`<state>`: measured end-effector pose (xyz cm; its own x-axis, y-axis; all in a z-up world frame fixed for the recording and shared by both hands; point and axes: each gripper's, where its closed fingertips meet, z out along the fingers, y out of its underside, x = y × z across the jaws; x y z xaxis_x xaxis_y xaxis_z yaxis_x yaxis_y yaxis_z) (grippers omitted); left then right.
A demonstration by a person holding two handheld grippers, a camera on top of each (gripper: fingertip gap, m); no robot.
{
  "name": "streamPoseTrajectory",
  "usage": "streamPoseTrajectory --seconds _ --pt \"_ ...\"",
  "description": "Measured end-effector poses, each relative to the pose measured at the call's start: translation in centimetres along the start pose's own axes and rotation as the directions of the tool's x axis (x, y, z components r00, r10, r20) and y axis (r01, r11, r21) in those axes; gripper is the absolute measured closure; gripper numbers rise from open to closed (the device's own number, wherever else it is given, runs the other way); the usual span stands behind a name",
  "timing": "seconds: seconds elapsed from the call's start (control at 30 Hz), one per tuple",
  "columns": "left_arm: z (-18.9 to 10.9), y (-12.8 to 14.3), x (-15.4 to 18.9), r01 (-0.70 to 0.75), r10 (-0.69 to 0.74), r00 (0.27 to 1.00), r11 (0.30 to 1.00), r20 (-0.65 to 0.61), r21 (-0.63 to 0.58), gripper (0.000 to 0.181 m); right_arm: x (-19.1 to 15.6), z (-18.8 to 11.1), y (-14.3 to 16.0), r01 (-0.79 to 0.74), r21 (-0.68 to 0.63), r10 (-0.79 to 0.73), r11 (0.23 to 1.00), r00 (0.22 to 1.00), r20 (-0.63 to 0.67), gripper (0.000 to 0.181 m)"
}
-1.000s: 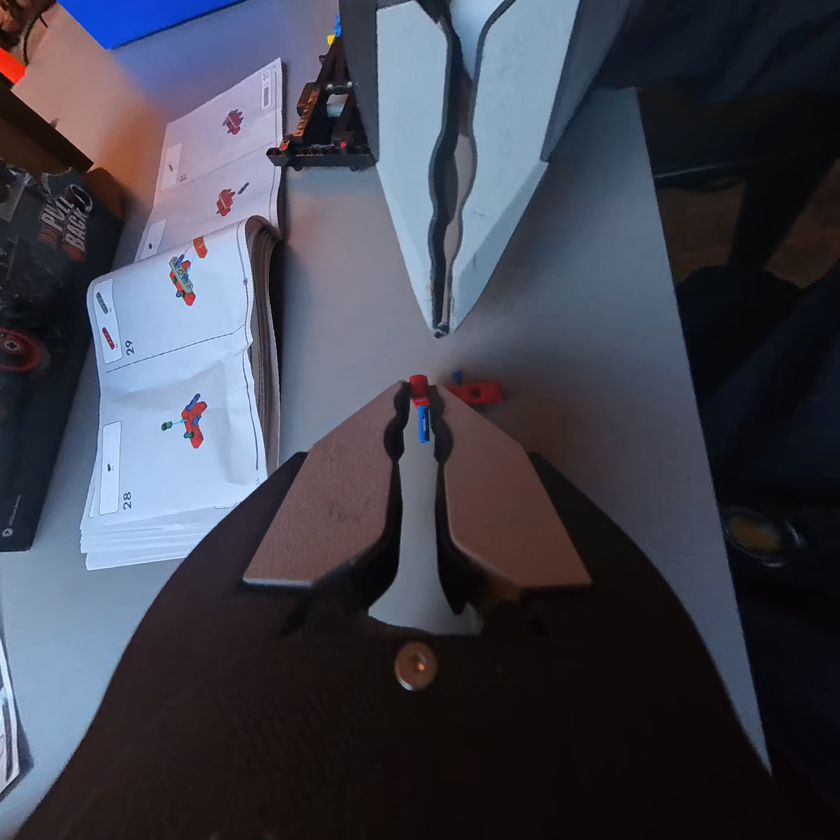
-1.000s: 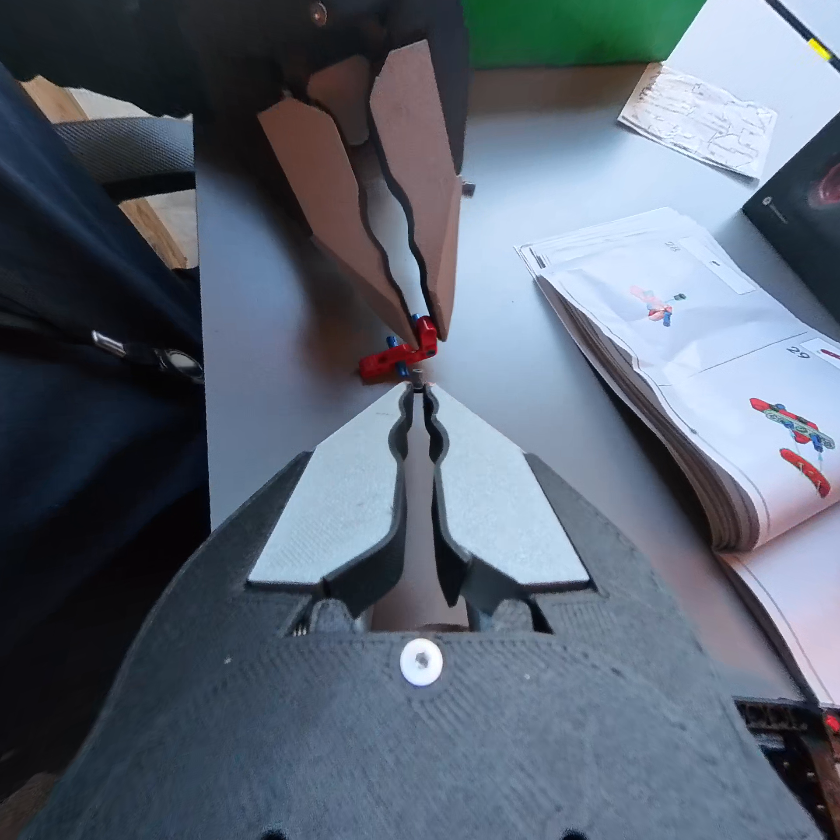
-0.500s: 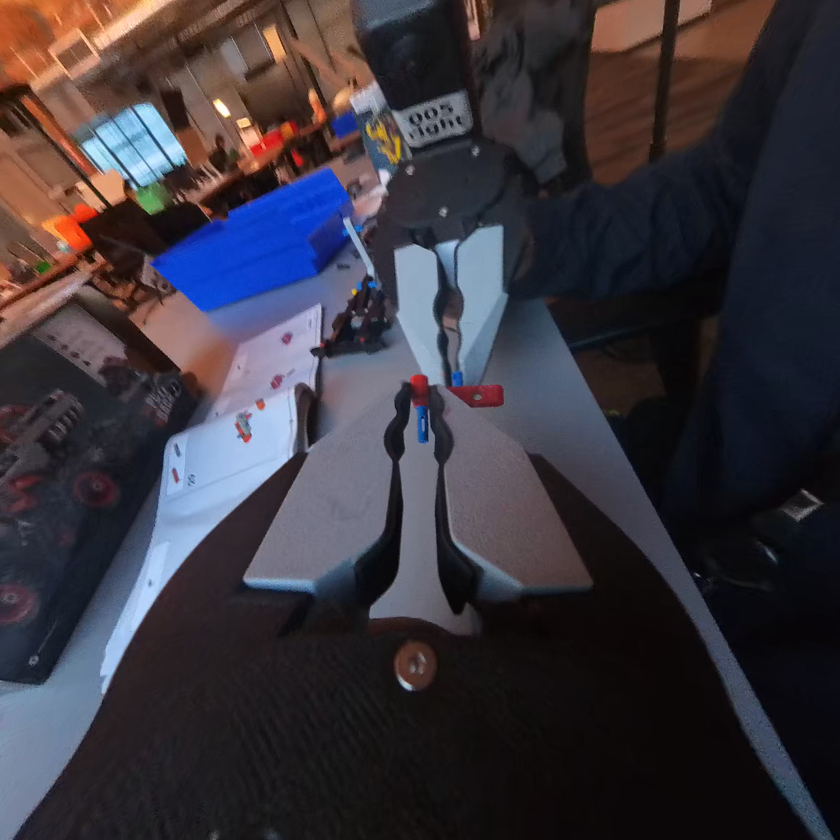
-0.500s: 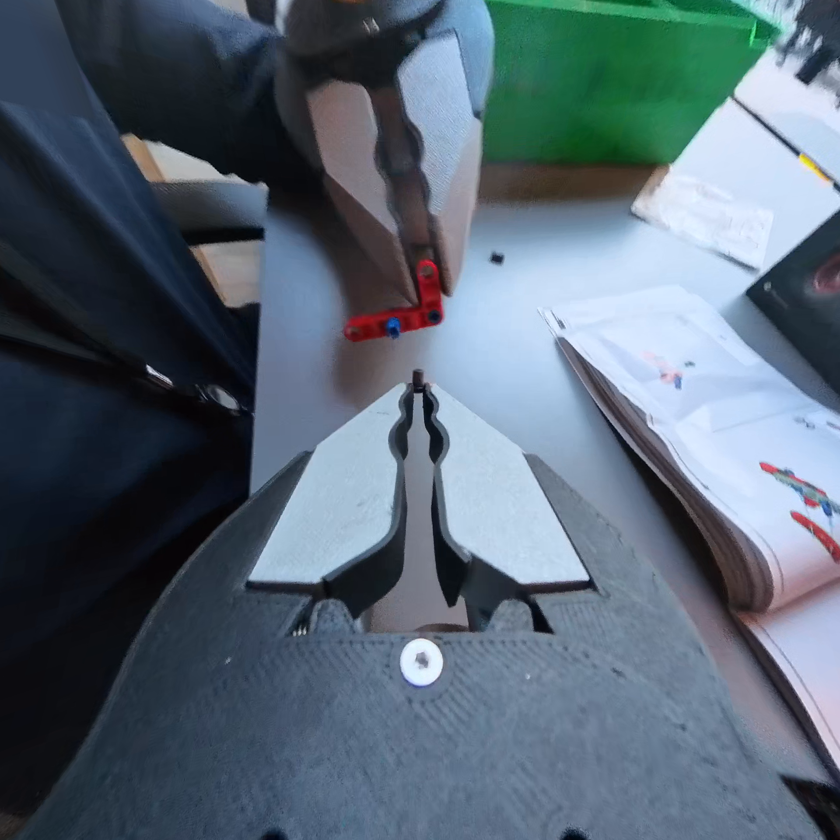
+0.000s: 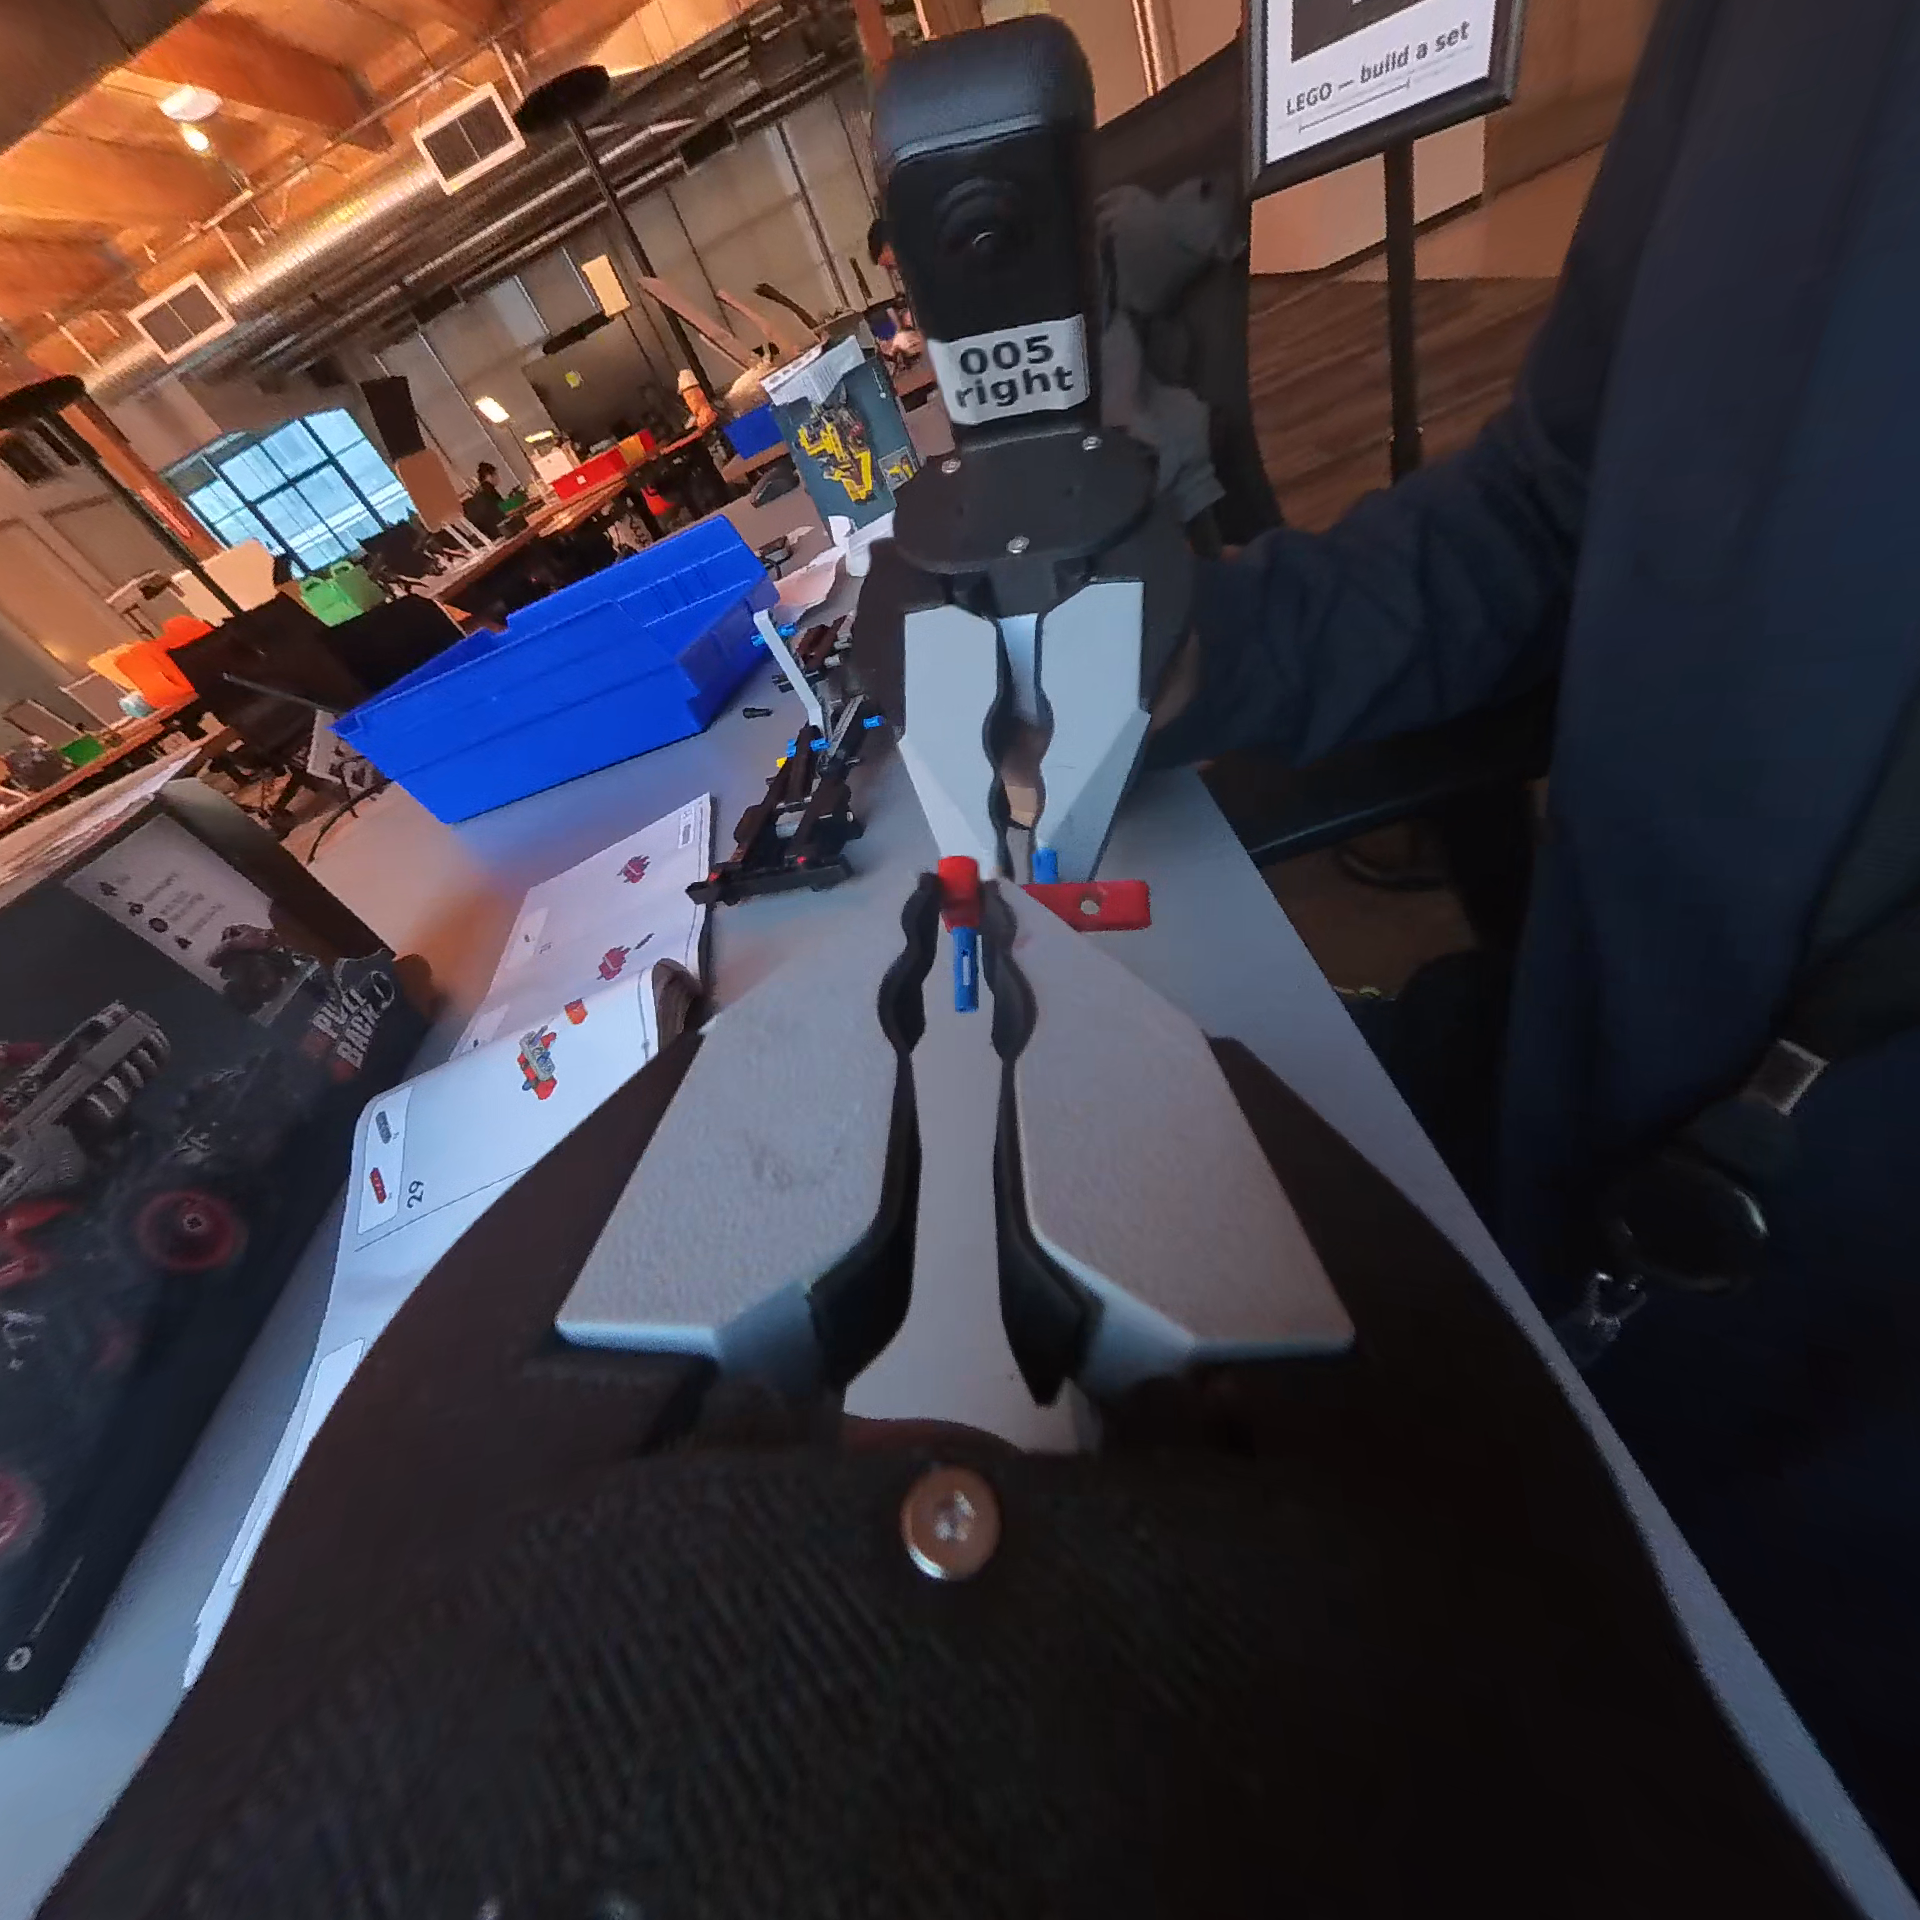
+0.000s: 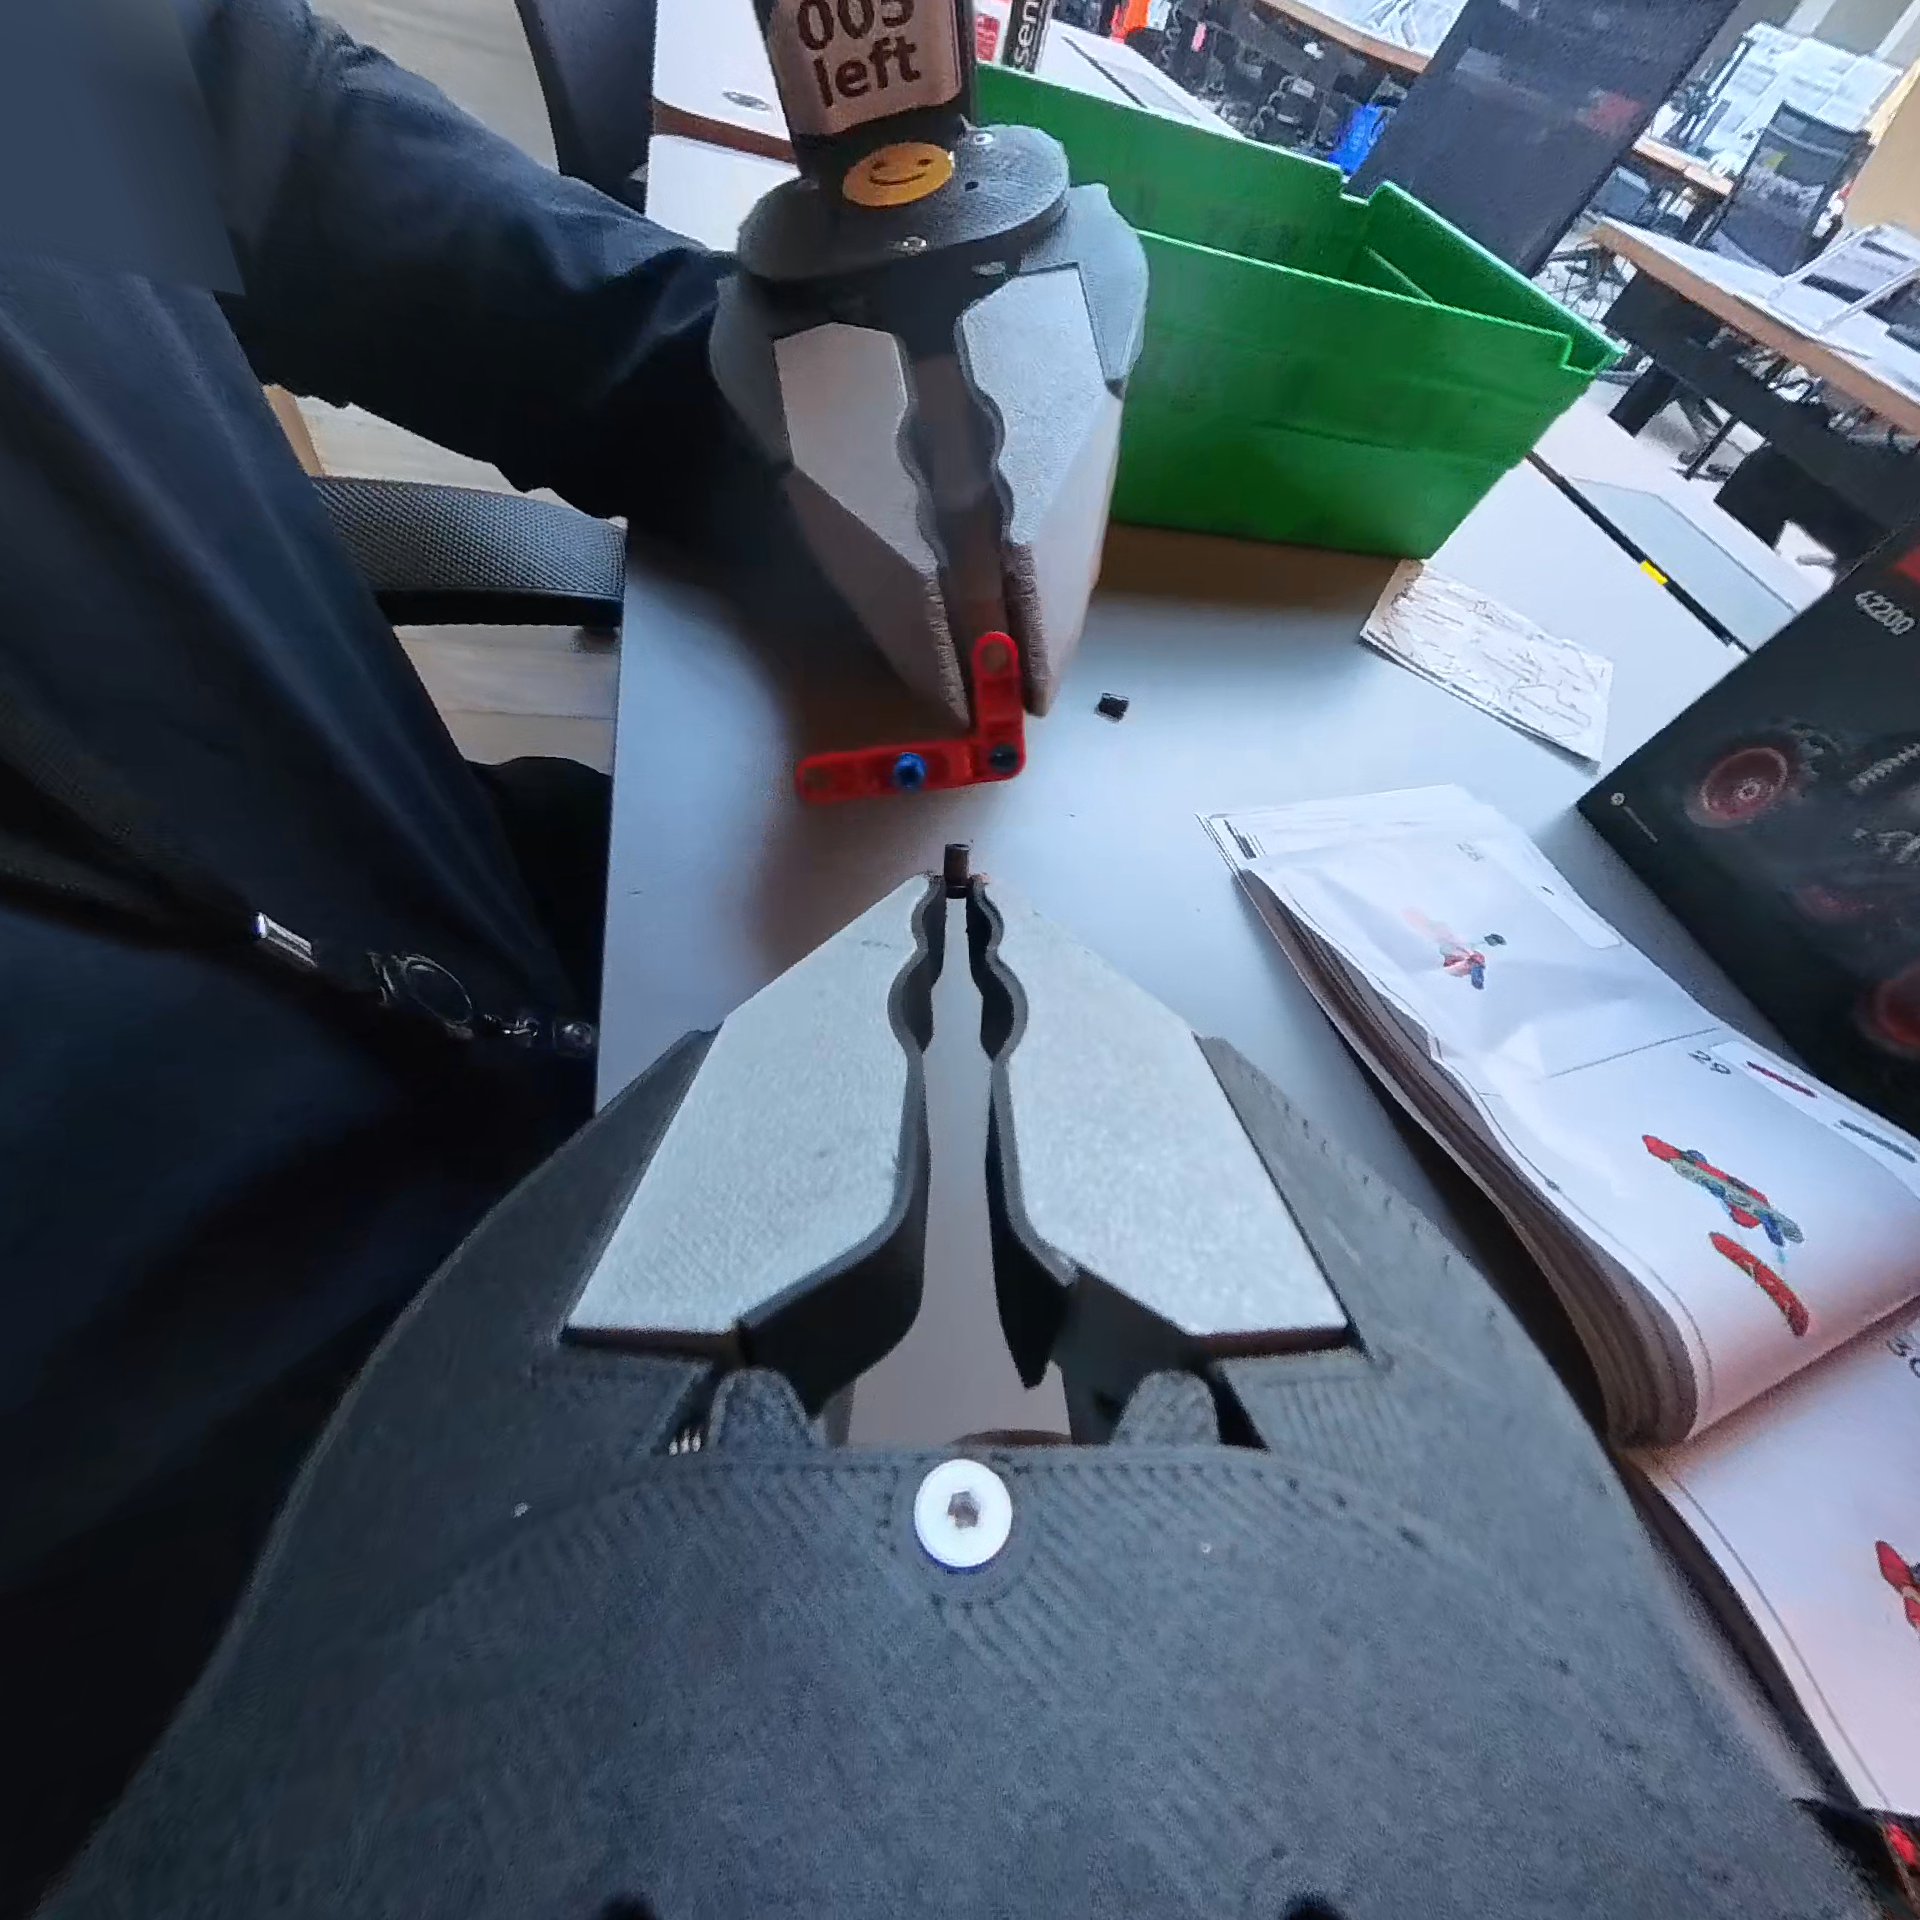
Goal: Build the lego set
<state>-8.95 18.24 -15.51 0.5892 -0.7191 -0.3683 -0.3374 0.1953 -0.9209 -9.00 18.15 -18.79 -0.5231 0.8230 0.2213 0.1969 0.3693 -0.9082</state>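
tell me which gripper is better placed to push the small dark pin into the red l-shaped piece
Right. The right gripper already pinches the small dark pin at its tips, aimed at the red L-shaped piece. The left gripper is shut on that piece's upright arm, steadying it.

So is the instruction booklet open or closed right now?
Open: the instruction booklet lies spread on the table, printed pages facing up.

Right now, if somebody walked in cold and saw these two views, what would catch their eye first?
Probably the red L-shaped piece with blue pins, pinched by the left gripper just above the grey table at centre. Facing it, the right gripper holds a small dark pin at its tips. Then the big colours: the green bin behind, and the open instruction booklet to the right.
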Motion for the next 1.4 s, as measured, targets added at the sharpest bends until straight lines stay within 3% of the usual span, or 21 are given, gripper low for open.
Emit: streamPoseTrajectory --seconds 0.47,0.77,0.87,1.03,1.17,1.3,1.4 --pt "0.6 0.6 0.5 -0.056 0.056 0.998 0.997 0.003 -0.055 0.177 0.0 -0.2 -0.3 0.047 0.015 -0.046 0.999 0.998 -0.040 0.181" --pt "0.7 1.1 0.4 -0.073 0.074 0.997 0.994 0.011 -0.085 0.176 0.2 -1.0 -1.8 0.025 0.108 -0.020 0.994 0.999 -0.044 0.181" --pt "0.6 1.0 0.1 -0.066 0.068 0.997 0.995 0.027 -0.074 0.177 1.0 -1.1 -1.1 0.035 0.074 -0.028 0.997 0.996 -0.089 0.181" --pt "-0.1 2.7 -1.1 -0.126 0.140 0.987 0.977 0.074 -0.173 0.176 4.4 -1.7 2.2 -0.112 -0.056 0.100 0.992 0.978 -0.181 0.181" --pt "-0.3 2.7 -1.7 -0.182 0.210 0.967 0.965 0.144 -0.187 0.176 4.4 -2.3 1.9 -0.248 0.002 0.247 0.969 0.965 -0.093 0.176" --pt "0.1 3.1 -2.0 -0.251 0.305 0.929 0.935 0.210 -0.249 0.176 2.0 -1.0 0.9 -0.392 -0.009 0.391 0.920 0.916 0.087 0.155" --pt "0.2 2.2 -2.4 -0.277 0.335 0.905 0.932 0.264 -0.233 0.176 1.3 0.3 1.4 -0.425 -0.084 0.431 0.901 0.899 0.073 0.148"
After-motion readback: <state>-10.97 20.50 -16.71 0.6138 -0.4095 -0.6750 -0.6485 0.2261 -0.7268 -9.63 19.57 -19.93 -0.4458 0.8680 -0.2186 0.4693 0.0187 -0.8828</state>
